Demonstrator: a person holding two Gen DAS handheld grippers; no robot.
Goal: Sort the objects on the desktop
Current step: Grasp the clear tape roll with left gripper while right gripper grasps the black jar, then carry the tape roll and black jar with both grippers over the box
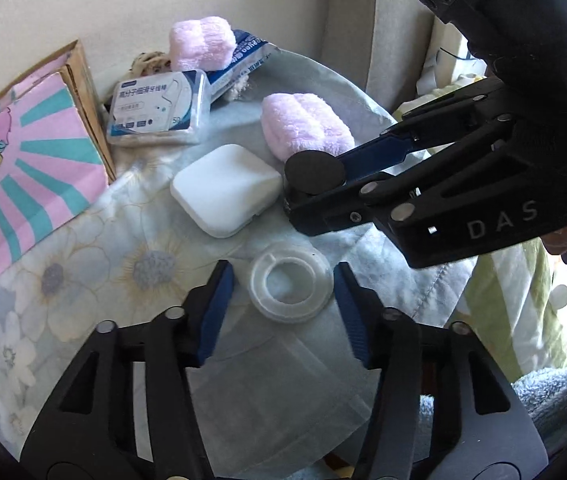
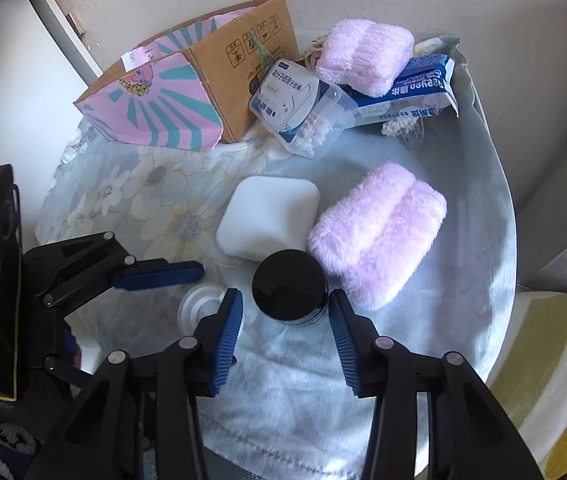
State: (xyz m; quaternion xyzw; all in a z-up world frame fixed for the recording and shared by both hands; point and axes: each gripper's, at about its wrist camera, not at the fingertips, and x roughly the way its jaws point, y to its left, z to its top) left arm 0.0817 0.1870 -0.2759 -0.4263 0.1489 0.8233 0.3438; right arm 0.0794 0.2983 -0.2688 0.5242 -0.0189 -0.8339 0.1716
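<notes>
A clear tape roll (image 1: 290,287) lies flat on the floral cloth between the open fingers of my left gripper (image 1: 283,276); it also shows in the right wrist view (image 2: 199,306). A small jar with a black lid (image 2: 289,286) stands between the open fingers of my right gripper (image 2: 285,312), and the left wrist view shows the jar (image 1: 314,170) there too. I cannot tell whether the pads touch either object. A white square case (image 1: 225,190) (image 2: 269,216) lies in the middle. A pink fluffy towel (image 1: 305,124) (image 2: 379,232) lies beside it.
A cardboard box with a pink and teal bag (image 2: 187,92) stands at the back left. A floss pick box (image 1: 159,108), a second pink towel (image 2: 365,54) and a blue tissue pack (image 2: 411,88) lie along the wall. The cloth edge (image 2: 499,264) drops off at the right.
</notes>
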